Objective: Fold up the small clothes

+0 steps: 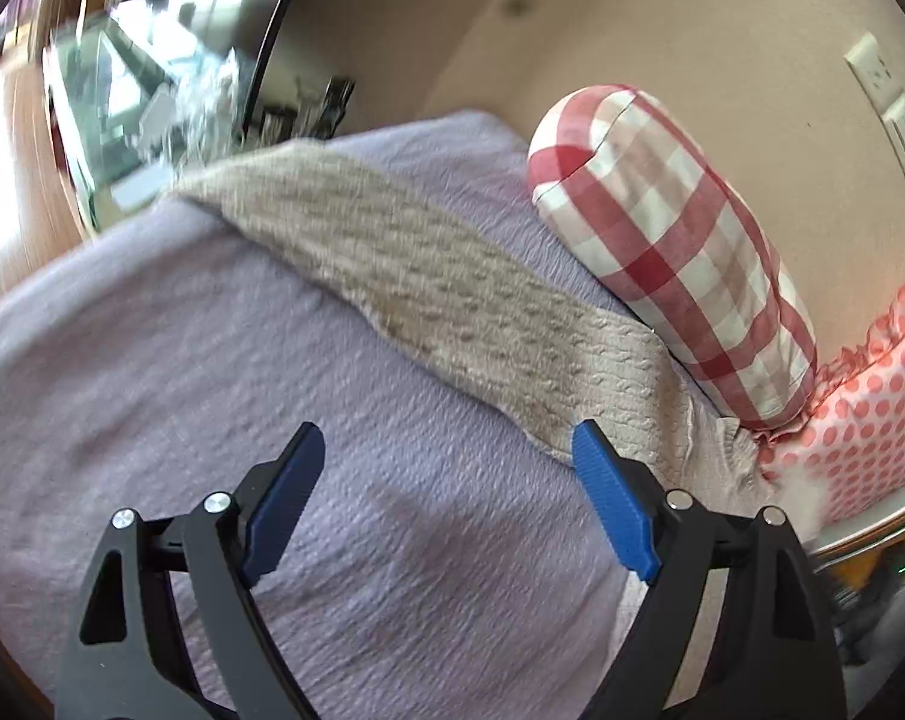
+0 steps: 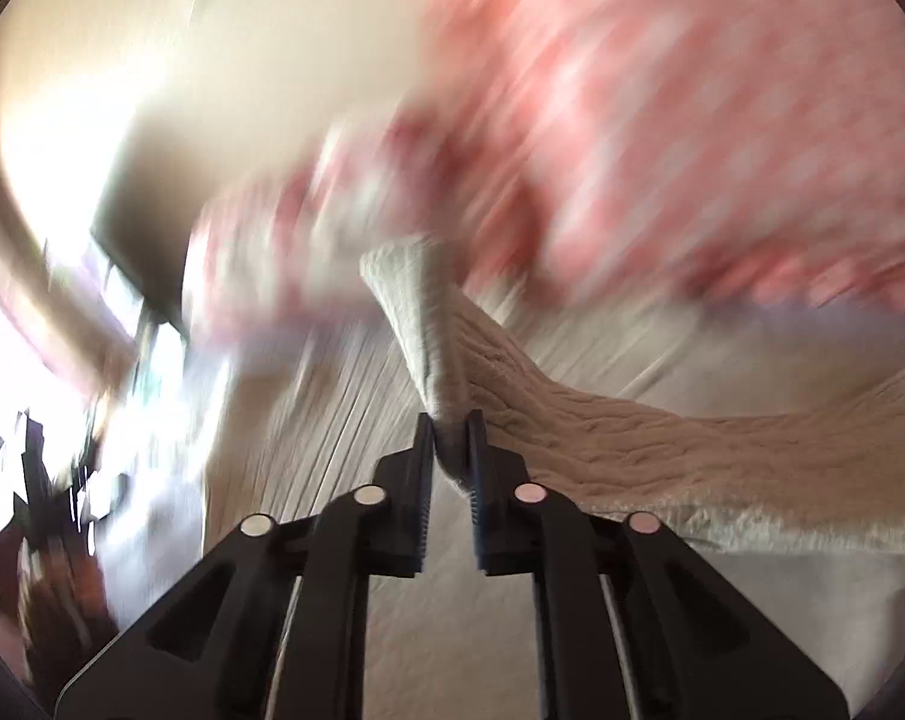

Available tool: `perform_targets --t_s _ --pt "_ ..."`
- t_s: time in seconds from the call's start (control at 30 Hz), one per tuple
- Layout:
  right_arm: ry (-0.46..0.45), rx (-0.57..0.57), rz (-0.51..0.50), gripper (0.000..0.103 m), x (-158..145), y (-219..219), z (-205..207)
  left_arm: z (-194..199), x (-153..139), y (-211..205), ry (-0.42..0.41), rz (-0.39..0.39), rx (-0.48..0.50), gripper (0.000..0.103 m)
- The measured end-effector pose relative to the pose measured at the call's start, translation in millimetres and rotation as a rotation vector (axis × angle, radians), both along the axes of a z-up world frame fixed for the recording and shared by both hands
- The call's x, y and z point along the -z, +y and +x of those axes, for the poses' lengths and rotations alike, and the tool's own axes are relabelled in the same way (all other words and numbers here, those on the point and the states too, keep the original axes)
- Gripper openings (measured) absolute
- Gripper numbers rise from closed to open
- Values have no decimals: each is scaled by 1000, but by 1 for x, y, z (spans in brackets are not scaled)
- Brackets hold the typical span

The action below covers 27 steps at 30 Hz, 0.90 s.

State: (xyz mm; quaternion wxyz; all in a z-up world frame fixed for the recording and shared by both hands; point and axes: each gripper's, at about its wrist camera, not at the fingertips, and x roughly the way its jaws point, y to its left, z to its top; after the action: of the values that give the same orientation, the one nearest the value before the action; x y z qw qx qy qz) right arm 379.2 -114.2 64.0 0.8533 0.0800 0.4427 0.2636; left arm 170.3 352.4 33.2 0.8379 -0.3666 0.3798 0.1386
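Right tool [image 2: 449, 420] is pinching one end of the knit [image 2: 662, 438], lifting it off the bed. Left tool [image 1: 446, 450] is hanging wide and empty over the lilac cover [image 1: 182, 360], near the knit's [image 1: 422, 288] edge by the check pillow [image 1: 674, 252]. Risk: a single thin pinch may be slipping; pulling now is likely dragging the strip askew.

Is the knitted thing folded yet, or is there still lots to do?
Not folded yet. The beige knit garment lies stretched in a long strip across the lilac blanket, beside the checked pillow. In hand: the right gripper is pinching one end of it and lifting that end. The left gripper is open and empty beside the strip's edge. Left: all the folding.
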Motion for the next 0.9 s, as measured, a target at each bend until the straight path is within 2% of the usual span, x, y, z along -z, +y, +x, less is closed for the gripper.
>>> perform_targets --t_s 0.03,0.07,0.1,0.13,0.17,0.2,0.33,0.37,0.53,0.6,0.67,0.7,0.73,0.77,0.83,0.87,0.9 --pt "62 -51 -25 19 13 19 -6 0 4 3 11 -28 -4 84" --pt "130 -103 -29 26 26 33 -13 0 8 5 18 -51 -7 84" --pt "148 -116 -18 41 26 35 -22 0 8 5 9 -49 -7 84" --pt "151 -110 16 50 24 30 -28 0 7 6 11 -42 -7 84" --pt "140 -90 43 68 20 23 -31 2 8 8 10 -47 -9 84" --pt "123 -63 66 78 15 13 -32 3 9 11 2 -55 -17 84" --pt "56 44 121 80 -8 -31 -42 15 10 24 -13 -83 -65 83" --pt "51 65 132 82 -10 -41 -45 19 11 31 -14 -95 -88 79" --pt "50 101 182 82 -15 -69 -67 35 15 75 -27 -151 -193 54" --pt "27 108 186 84 -16 -75 -74 40 17 94 -19 -157 -242 38" --pt "-24 126 174 86 -24 -90 -86 44 17 112 5 -151 -289 29" --pt "-44 137 170 87 -28 -95 -90 46 15 117 24 -145 -313 17" --pt "-61 151 167 88 -31 -103 -95 49 11 120 41 -136 -329 10" --pt "-78 164 168 89 -34 -111 -99 53 -1 118 39 -111 -335 9" --pt "-99 196 172 89 -38 -127 -104 65 -34 98 10 1 -294 7" --pt "-109 215 174 89 -39 -136 -105 77 -61 72 -26 102 -227 6" --pt "-116 235 177 89 -39 -145 -107 85 -80 49 -52 166 -169 6"
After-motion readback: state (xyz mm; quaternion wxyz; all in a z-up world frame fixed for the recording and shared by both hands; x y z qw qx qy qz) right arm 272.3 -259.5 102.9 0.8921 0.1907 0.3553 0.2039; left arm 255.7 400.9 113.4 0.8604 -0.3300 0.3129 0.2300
